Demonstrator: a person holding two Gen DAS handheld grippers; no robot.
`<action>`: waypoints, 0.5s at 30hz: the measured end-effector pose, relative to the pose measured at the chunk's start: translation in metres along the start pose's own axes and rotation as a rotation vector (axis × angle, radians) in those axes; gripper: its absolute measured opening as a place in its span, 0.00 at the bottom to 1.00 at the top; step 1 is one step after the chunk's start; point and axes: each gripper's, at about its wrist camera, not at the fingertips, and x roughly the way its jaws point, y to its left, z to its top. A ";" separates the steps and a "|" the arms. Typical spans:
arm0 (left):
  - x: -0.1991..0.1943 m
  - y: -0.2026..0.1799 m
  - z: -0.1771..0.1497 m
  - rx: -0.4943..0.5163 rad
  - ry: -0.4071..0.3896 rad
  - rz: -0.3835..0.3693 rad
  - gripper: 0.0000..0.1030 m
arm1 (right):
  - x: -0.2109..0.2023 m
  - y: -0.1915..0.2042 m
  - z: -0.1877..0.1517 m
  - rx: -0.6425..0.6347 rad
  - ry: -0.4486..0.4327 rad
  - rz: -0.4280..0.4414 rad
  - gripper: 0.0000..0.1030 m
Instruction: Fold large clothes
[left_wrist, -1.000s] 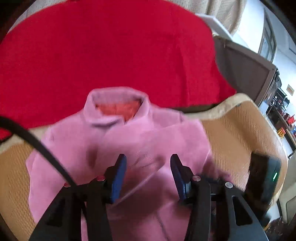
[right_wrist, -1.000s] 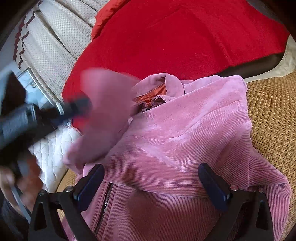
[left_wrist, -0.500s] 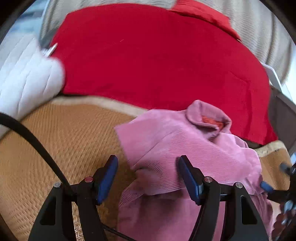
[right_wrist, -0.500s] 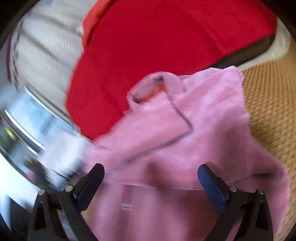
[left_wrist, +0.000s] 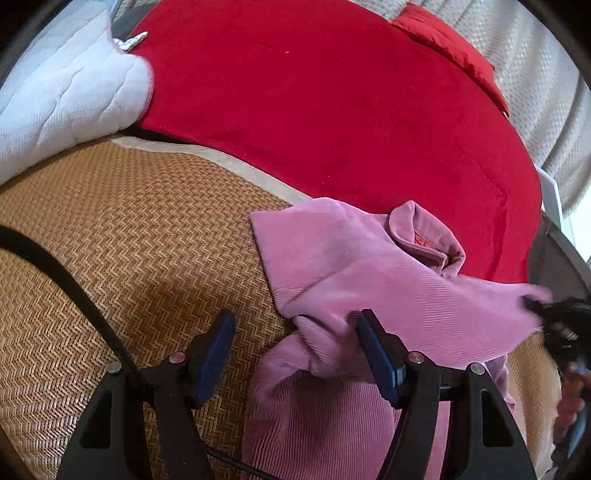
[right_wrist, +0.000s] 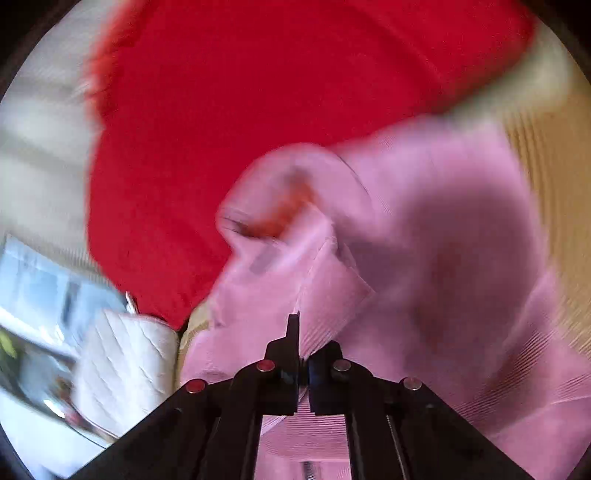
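1. The pink jacket, ribbed corduroy with an orange-lined collar, lies rumpled on a woven herringbone mat.
2. Far behind it lies a fuzzy red blanket; a white quilted pad sits far left.
3. The left gripper has its jaws spread, with a jacket fold between them.
4. The right gripper has its jaws pressed together, pinching the jacket's edge.

bright daylight; left wrist view sharp, fisheye-bent at edges; right wrist view heavily motion-blurred, dark vignette corners.
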 end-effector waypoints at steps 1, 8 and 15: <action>-0.004 0.003 0.000 -0.009 0.002 0.002 0.67 | -0.021 0.014 -0.002 -0.081 -0.071 -0.043 0.04; -0.005 0.009 0.003 -0.067 0.078 -0.043 0.68 | 0.009 -0.057 -0.040 -0.018 0.073 -0.188 0.08; 0.024 0.008 0.062 -0.077 0.158 -0.120 0.75 | 0.008 -0.068 -0.061 -0.066 0.030 -0.078 0.28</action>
